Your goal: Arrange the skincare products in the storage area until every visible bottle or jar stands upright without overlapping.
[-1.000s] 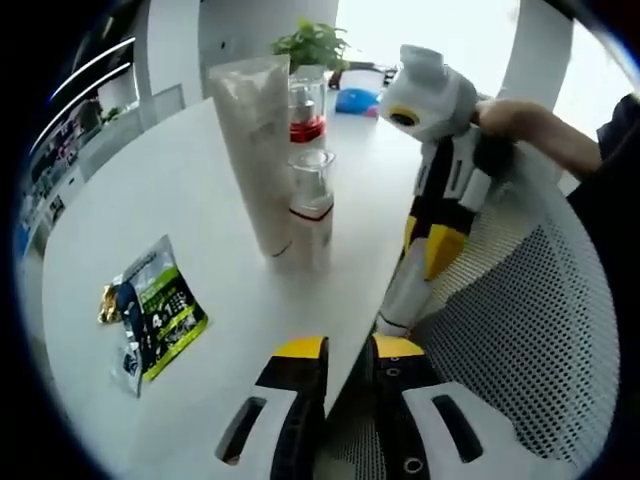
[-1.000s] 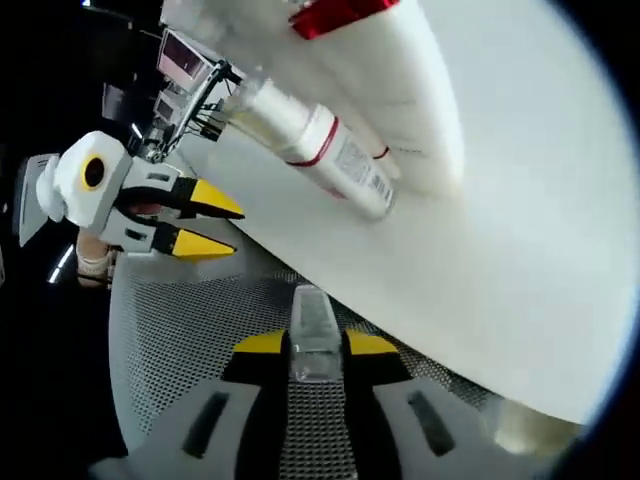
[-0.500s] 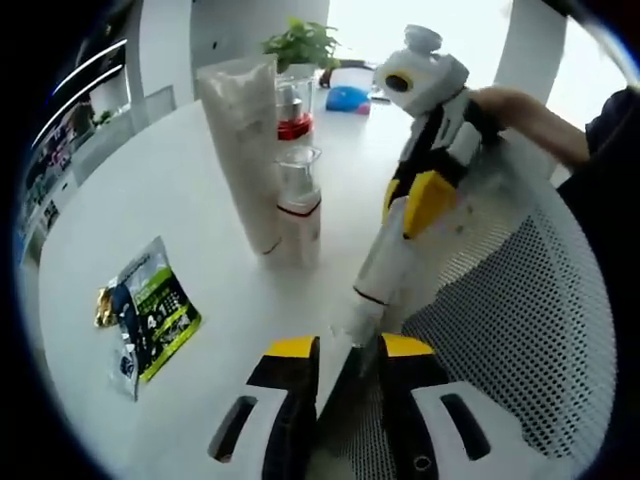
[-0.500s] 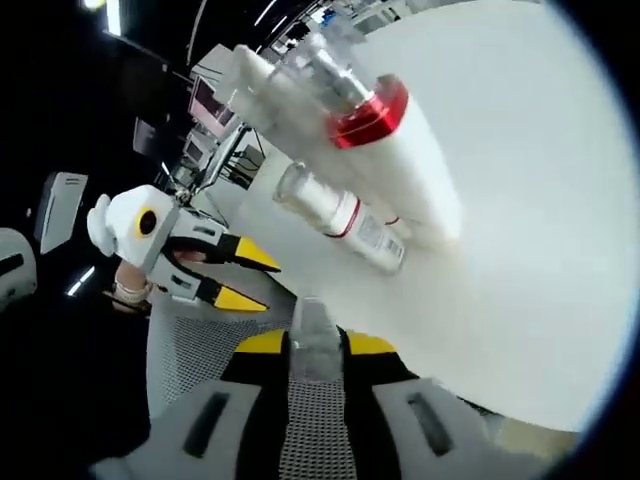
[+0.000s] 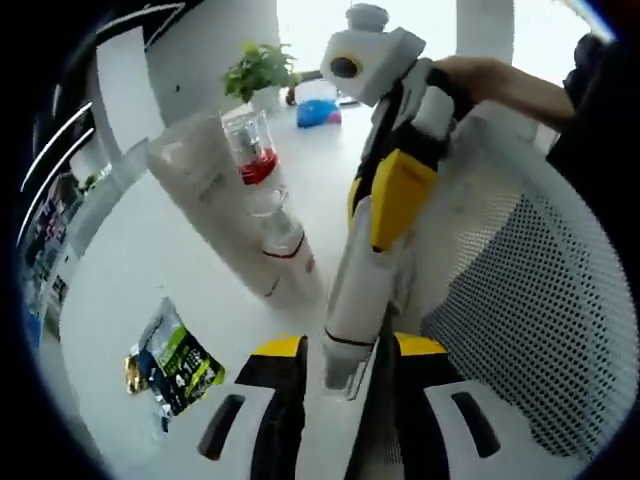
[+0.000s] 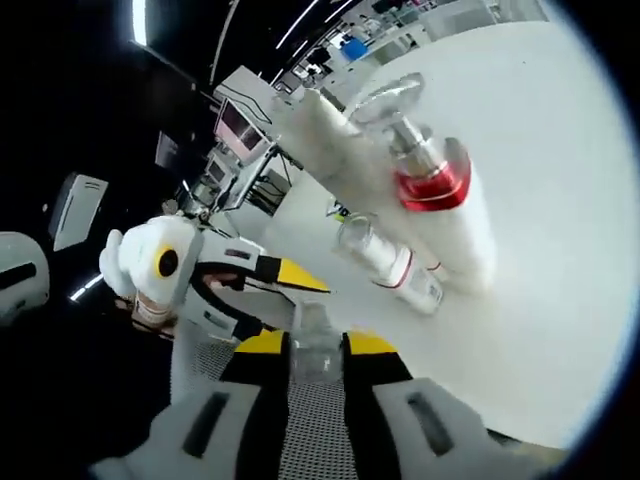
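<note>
The left gripper view looked from the tabletop's (image 5: 130, 270) edge across it, close to the standing bottles (image 5: 270, 215). The right gripper view faced the same tabletop (image 6: 560, 230) rolled sideways. Both shared the bottles (image 6: 420, 180) and each other's hand-held gripper

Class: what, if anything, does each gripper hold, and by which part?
The right gripper grips a white bottle with a clear cap around its body. The left gripper holds nothing.

A smooth matt white table (image 5: 150, 250) carries a frosted plastic tube (image 5: 205, 200), clear glossy bottles (image 5: 250, 150), a shiny foil packet (image 5: 175, 365); beside it, perforated mesh chair (image 5: 520, 330).
</note>
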The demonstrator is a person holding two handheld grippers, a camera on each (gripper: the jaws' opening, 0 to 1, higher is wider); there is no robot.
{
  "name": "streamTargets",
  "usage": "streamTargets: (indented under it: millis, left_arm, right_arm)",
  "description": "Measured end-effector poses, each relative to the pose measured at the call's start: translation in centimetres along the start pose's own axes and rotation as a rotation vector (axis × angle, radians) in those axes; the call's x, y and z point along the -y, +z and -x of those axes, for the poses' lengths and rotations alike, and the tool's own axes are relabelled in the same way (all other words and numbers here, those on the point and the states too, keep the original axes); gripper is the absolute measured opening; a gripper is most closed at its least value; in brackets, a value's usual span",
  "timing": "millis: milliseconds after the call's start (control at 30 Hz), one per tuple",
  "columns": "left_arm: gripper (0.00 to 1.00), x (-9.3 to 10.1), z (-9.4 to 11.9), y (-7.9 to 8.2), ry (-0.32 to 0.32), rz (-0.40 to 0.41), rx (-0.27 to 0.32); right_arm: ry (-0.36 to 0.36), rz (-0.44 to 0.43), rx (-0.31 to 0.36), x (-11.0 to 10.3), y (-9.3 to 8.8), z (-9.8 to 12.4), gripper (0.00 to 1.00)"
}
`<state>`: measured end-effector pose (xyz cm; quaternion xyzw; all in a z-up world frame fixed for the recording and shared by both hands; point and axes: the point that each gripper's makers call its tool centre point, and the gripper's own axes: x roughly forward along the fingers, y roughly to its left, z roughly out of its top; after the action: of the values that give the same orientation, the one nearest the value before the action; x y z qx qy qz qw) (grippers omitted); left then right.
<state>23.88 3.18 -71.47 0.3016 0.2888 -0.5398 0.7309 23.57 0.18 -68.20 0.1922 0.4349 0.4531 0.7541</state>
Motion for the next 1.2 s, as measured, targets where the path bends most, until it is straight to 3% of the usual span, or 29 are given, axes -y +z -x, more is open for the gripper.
streamTargets:
  millis: [67, 433, 600, 767, 1000, 1067, 1200]
  left_arm:
    - [0.27, -0.4, 0.1, 0.1, 0.021, -0.056, -0.012]
    - [0.21, -1.5, 0.9, 1.2, 0.108, -0.196, 0.007]
    - [0.19, -1.8, 1.1, 1.5, 0.132, -0.343, -0.011]
    - [0.18, -3.1, 1.9, 2.2, 0.213, -0.512, -0.029]
    - [0.18, -2.9, 2.3, 3.4, 0.216, -0.517, 0.019]
    - [0.18, -2.9, 2.2, 3.1, 0.217, -0.513, 0.0]
    - [0.19, -3.0, 2.3, 2.9, 0.219, -0.473, 0.023]
  right_arm:
    - [0.004, 0.005, 0.02, -0.3, 0.5, -0.2, 0.19]
    - [0.015, 0.018, 0.066, -1.1, 1.7, -0.3, 0.2]
    - [0.006, 0.057, 0.066, -1.4, 1.8, -0.3, 0.2]
    - [-0.005, 0.109, 0.091, -1.8, 2.3, -0.3, 0.22]
    - [0.0, 0.126, 0.117, -2.2, 2.9, -0.8, 0.24]
    - [-0.007, 0.132, 0.121, -2.3, 2.9, -0.9, 0.23]
    - [-0.013, 0.109, 0.143, -2.2, 3.2, -0.9, 0.22]
